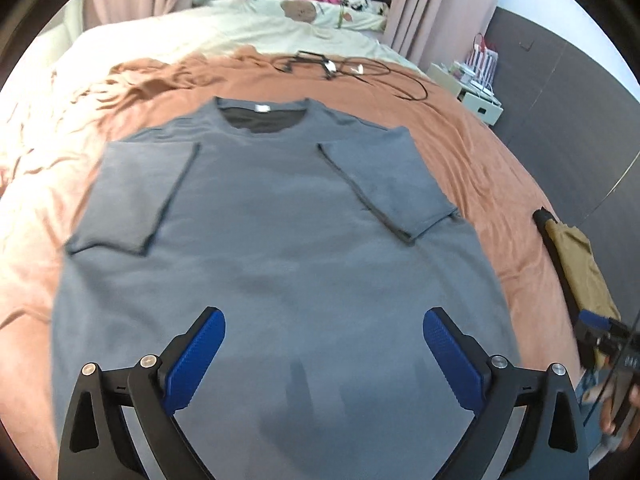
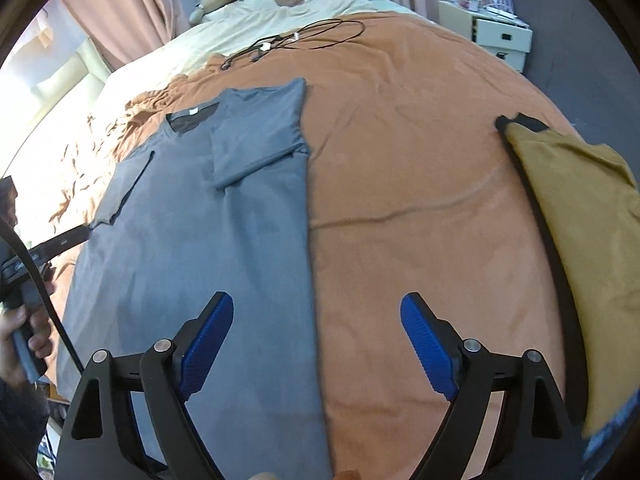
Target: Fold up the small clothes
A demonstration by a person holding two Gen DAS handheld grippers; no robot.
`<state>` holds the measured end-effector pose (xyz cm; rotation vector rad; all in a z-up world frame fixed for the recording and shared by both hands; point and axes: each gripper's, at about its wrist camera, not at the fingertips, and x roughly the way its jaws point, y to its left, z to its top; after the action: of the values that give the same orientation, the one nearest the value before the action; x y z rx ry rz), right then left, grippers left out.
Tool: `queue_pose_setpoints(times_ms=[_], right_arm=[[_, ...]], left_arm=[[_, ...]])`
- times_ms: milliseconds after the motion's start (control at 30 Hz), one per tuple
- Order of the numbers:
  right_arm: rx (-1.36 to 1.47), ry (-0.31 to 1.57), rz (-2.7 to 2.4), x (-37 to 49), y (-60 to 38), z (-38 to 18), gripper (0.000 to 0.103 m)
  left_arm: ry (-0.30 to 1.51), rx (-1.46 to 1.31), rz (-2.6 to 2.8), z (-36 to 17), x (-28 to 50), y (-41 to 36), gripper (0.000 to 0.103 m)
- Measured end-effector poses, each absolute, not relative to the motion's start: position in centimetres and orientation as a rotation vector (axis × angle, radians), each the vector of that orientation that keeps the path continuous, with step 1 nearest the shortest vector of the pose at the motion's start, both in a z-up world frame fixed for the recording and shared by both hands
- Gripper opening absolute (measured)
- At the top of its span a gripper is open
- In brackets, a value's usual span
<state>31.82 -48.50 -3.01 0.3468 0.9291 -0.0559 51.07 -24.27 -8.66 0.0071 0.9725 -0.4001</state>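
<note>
A grey T-shirt (image 1: 276, 240) lies flat on the orange bedspread (image 1: 472, 152), collar at the far end, both sleeves folded inward over its body. My left gripper (image 1: 324, 356) hovers open above the shirt's lower hem area, blue pads wide apart and holding nothing. In the right wrist view the same grey T-shirt (image 2: 208, 248) lies left of centre. My right gripper (image 2: 317, 344) is open over the shirt's right edge, one finger above the cloth and the other above the bare bedspread (image 2: 420, 184). A mustard-yellow garment (image 2: 588, 248) with black trim lies at the right.
Black cables (image 1: 352, 70) lie on the bedspread beyond the collar. Pillows and soft toys (image 1: 304, 8) sit at the bed's head. A white bedside cabinet (image 2: 492, 32) stands at the far right. A hand (image 2: 24, 332) holding the left gripper's handle shows at the left edge.
</note>
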Motion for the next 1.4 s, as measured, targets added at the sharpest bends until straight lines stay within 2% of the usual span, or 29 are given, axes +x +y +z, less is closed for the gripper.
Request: queue_pose_setpoints(times_ms=[367,767,800,867,1067,1400], right_arm=[[0.224,0.847,-0.079,25.9,-45.4,-0.1,0.085],[0.199,0.732,-0.024,18.7,-40.7,0.3,0.085],[0.2,0.732,-0.029,18.0,-40.4,0.4,0.088],[0.207,0.721,-0.046,16.7,-40.6,0.5,0.102],[0.251,0.699,-0.084,13.5,-41.6,0.6,0.103],[0.356,0.675,-0.006,9.9,-43.0,-0.5,0.103]], left_arm=[[0.913,-0.097,-0.295,-6.4,44.9,-14.0,0.1],[0.74,-0.132,-0.189,-2.8,35.7,-4.4,0.1],[0.737,-0.133,-0.193,-2.8,35.2,-4.0,0.1],[0.727,-0.126,-0.187,-2.5,33.9,-3.4,0.1],[0.677,-0.14,-0.136,-2.4,30.4,-1.4,0.1],[0.708,-0.217,-0.166,-3.0,27.2,1.1,0.1]])
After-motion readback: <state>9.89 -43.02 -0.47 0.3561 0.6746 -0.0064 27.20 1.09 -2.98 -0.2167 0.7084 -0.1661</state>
